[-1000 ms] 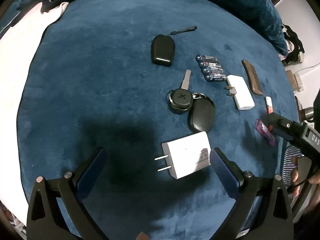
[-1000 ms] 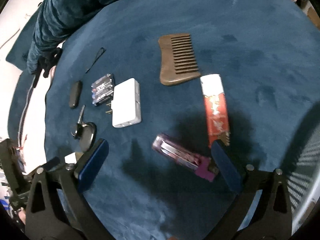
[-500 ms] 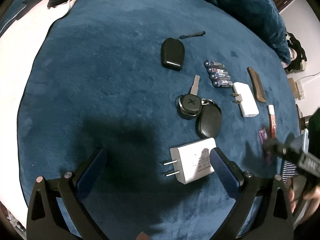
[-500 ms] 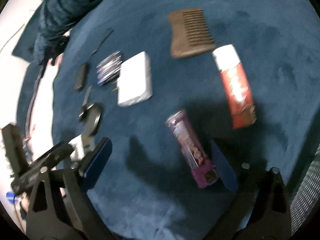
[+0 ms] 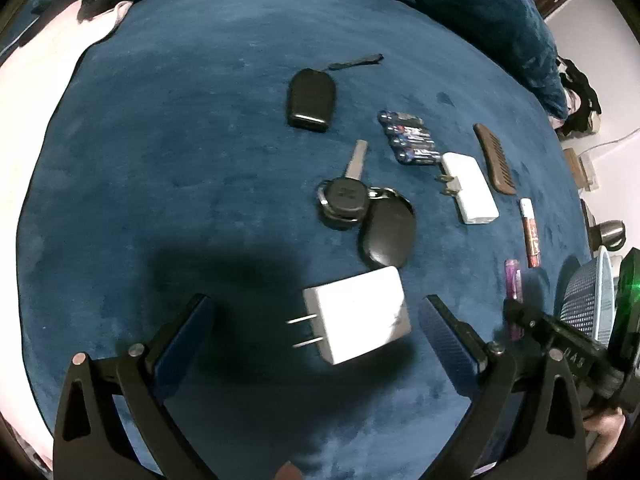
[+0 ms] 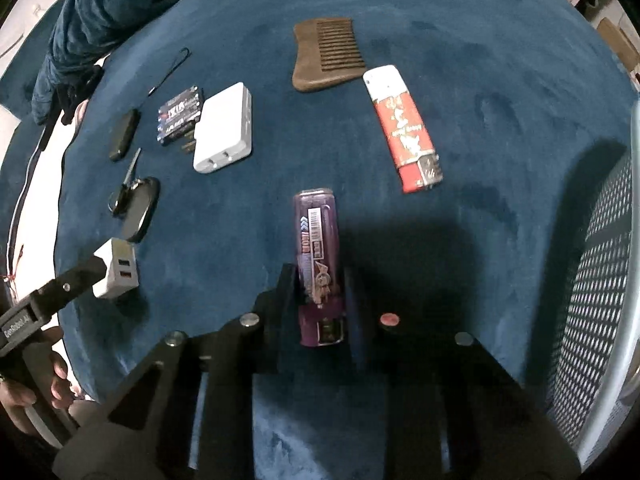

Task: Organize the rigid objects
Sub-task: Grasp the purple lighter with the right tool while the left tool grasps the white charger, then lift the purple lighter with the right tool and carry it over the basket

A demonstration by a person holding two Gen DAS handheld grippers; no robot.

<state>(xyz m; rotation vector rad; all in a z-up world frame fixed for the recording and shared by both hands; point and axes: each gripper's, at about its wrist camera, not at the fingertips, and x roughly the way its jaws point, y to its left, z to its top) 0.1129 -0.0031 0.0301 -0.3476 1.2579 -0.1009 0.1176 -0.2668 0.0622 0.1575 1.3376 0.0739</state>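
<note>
Purple lighter [image 6: 319, 264], bottom centre, is clamped in the right tool [image 6: 320, 280]; left tool [image 5: 316, 320] gapes. Lift straight; grip seems centred.

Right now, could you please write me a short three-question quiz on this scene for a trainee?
1. True or false: the right gripper is shut on the purple lighter.
2. Which item lies between the left gripper's open fingers: A) wooden comb, B) white charger cube, C) batteries?
3. Fill in: the red lighter lies next to the ____.

Key: 1 true; 2 B; 3 wooden comb.
</note>
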